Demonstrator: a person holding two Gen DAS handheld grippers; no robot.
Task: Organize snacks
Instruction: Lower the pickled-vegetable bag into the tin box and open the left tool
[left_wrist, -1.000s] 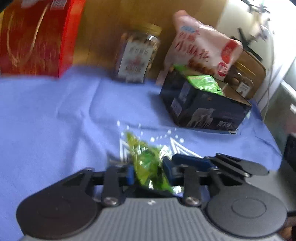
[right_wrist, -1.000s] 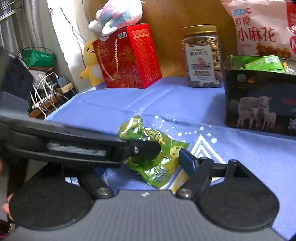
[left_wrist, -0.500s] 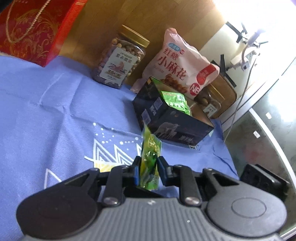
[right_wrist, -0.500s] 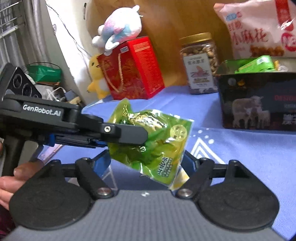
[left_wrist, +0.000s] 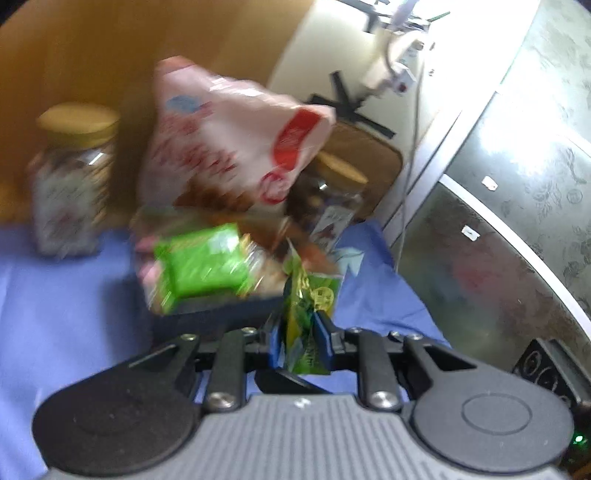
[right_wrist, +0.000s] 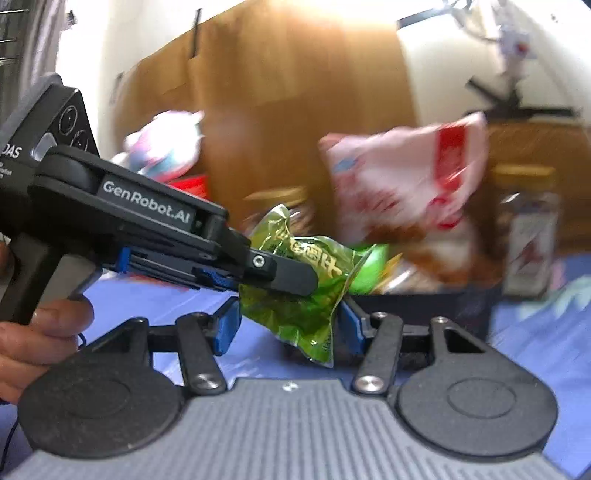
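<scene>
Partway through: 1 crinkled green foil snack pouch (left_wrist: 308, 314) pinched tight in left gripper (left_wrist: 298, 338), lifted near dark rectangular box (left_wrist: 221, 314) already holding green packets (left_wrist: 201, 264); right gripper (right_wrist: 288, 326) closing around pouch, pads not yet pressing; drop-in pending.

green snack packet (left_wrist: 308, 314), crinkled, held aloft

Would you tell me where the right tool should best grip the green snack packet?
Probably the packet's free lower half, from below the left tool, which pinches its middle. That half hangs flat between the right tool's closing pads, which do not yet press it.
</scene>
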